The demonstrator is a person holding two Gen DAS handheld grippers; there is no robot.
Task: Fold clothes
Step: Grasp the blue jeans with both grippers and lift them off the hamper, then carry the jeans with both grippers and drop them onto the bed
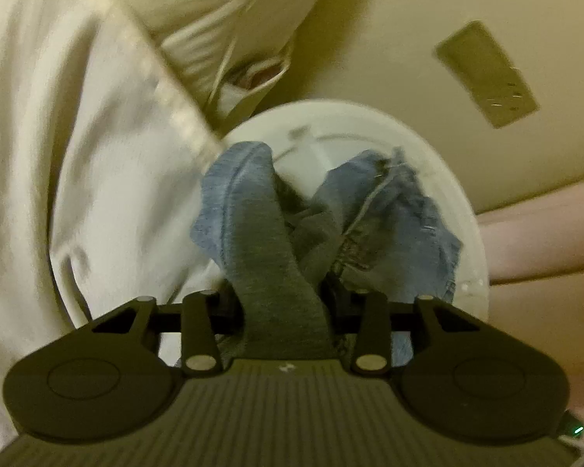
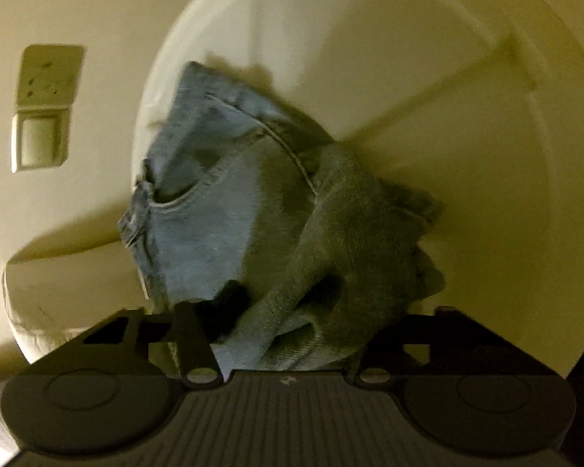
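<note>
Blue jeans (image 1: 253, 241) bunched and lifted before a round white table (image 1: 370, 132), left gripper (image 1: 282, 303) clamped on one fold, right gripper (image 2: 288, 330) closed on another, wall socket (image 2: 46, 105) behind, white shirt (image 1: 78, 155) alongside.

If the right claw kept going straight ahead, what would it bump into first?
The right claw is already bunched in the denim jeans. Beyond them, probably the white round table, though depth is unclear.
</note>
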